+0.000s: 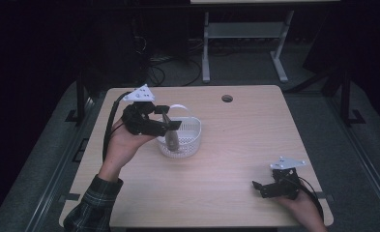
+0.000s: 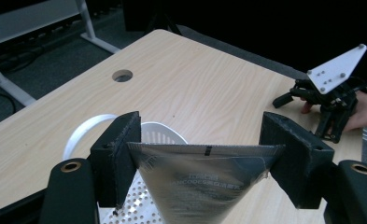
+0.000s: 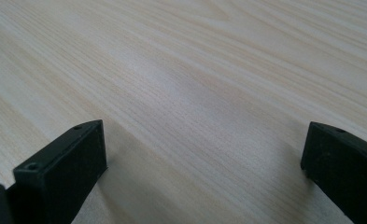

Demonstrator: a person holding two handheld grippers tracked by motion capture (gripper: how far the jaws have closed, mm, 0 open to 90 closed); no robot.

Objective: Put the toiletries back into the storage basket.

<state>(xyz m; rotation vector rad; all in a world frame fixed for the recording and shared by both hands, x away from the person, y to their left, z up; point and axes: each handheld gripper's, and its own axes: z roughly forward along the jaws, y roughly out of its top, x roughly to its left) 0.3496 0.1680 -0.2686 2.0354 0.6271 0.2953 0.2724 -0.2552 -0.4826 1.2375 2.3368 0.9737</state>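
We see the left tool [image 2: 200,154] left of centre in the high view clamping a silver pouch [image 2: 197,179] by its top edge over the white basket [image 1: 190,133], right tool [image 1: 265,186] lower right, jaws wide apart and empty above the counter [image 1: 245,140].

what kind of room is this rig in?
Probably a lab or workshop: a bare wood-grain desk with a cable hole, loose cables on grey carpet, and another metal-legged desk frame behind.
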